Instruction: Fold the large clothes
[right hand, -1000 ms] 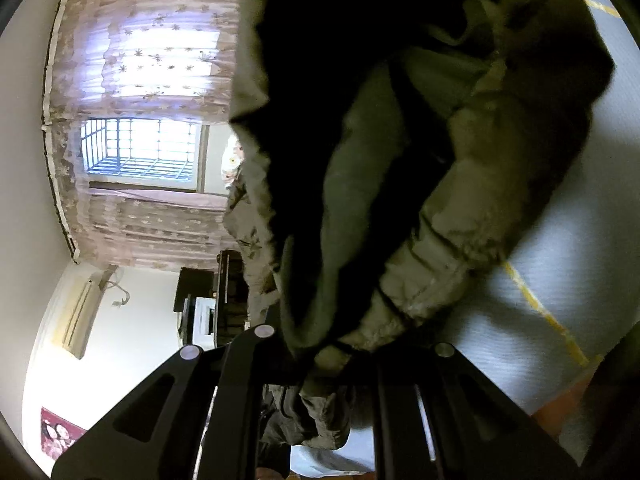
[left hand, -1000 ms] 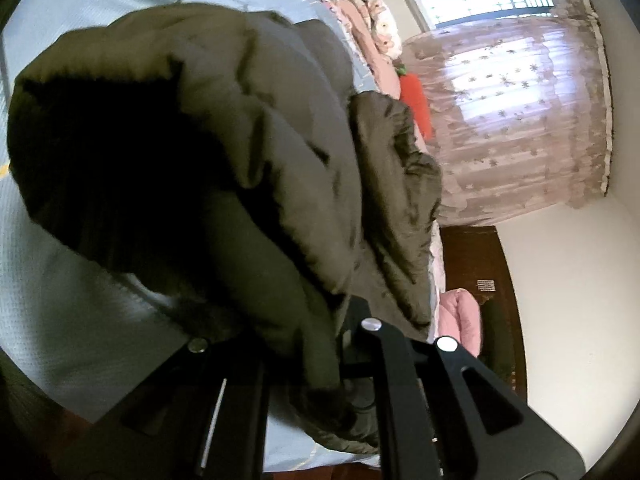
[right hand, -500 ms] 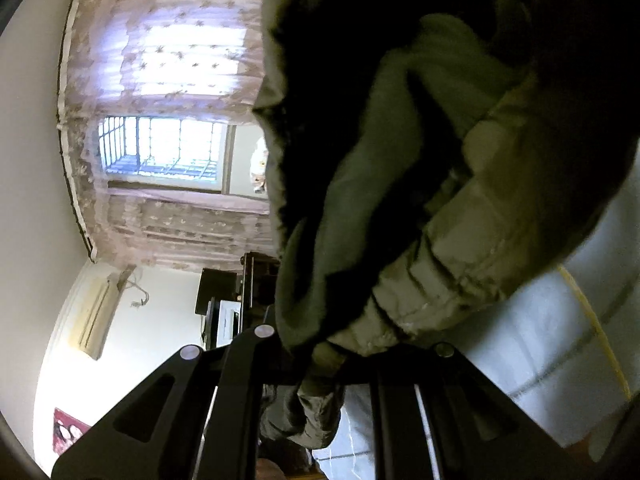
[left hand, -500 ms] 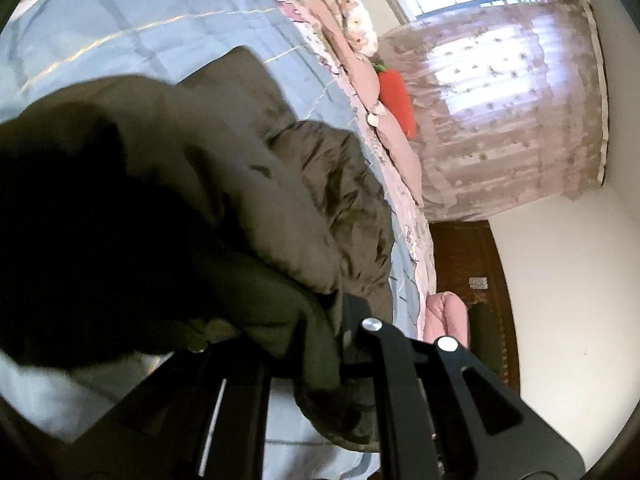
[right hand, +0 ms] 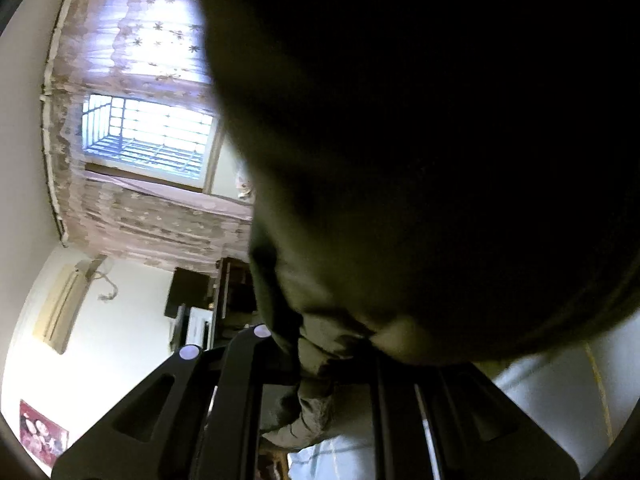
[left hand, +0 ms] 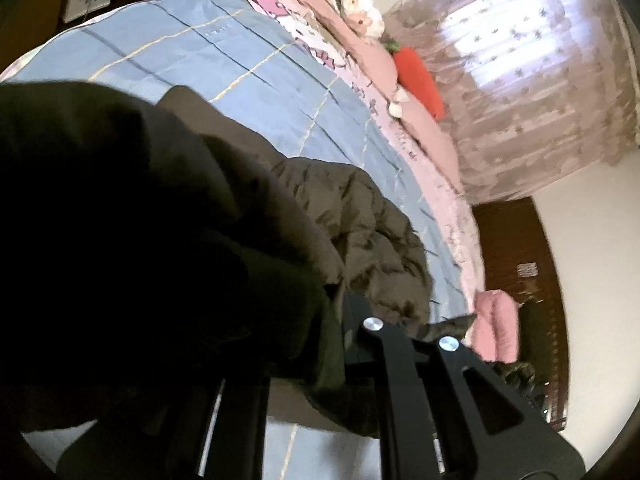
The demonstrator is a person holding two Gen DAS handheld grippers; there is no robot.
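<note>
The olive padded coat (left hand: 360, 232) hangs bunched over the blue bed (left hand: 248, 68). The left gripper (left hand: 340, 344) and right gripper (right hand: 320, 360) each have their fingers clenched on an edge, probably to carry one half over the other.
</note>
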